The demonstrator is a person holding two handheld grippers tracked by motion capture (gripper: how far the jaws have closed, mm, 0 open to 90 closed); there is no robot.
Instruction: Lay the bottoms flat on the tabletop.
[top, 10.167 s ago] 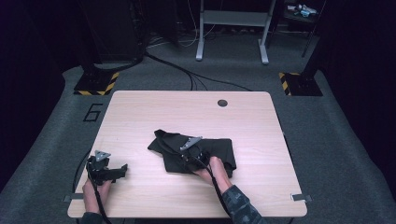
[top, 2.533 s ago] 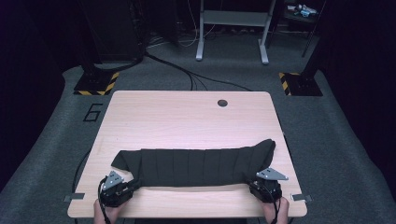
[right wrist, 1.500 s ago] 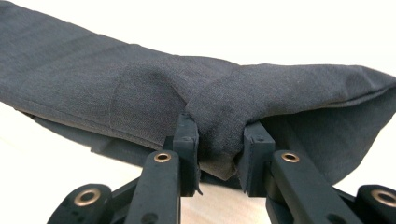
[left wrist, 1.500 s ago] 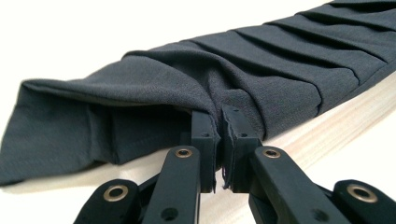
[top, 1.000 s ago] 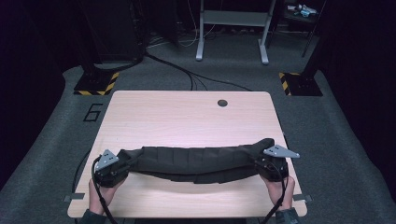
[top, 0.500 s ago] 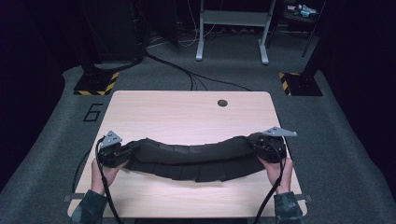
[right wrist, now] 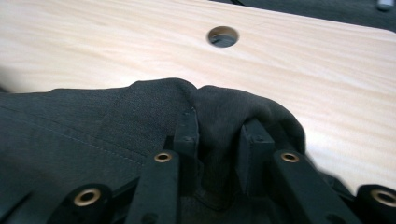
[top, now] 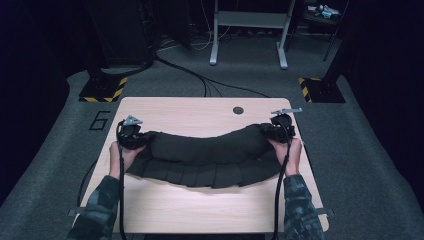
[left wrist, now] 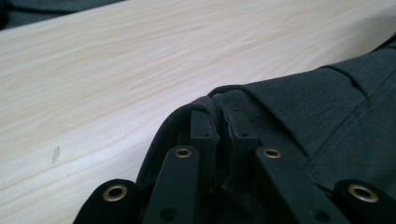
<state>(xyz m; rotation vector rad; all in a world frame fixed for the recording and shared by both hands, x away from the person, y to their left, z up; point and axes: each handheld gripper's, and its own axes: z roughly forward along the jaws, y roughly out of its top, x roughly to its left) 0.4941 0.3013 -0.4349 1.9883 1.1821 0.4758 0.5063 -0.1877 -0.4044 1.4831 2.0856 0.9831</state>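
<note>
The dark pleated garment (top: 207,160) hangs left to right between the left gripper (top: 134,137) and right gripper (top: 276,131), each clamped on an end; its near edge sags onto the table (top: 200,210).

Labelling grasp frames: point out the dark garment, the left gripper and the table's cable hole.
dark garment (top: 210,157), high view, middle of the cloth.
left gripper (left wrist: 219,123), left gripper view, between fingertips.
cable hole (right wrist: 222,36), right gripper view, its centre.

One dark garment (top: 205,157), two grippers, seemingly one table (top: 200,210).
</note>
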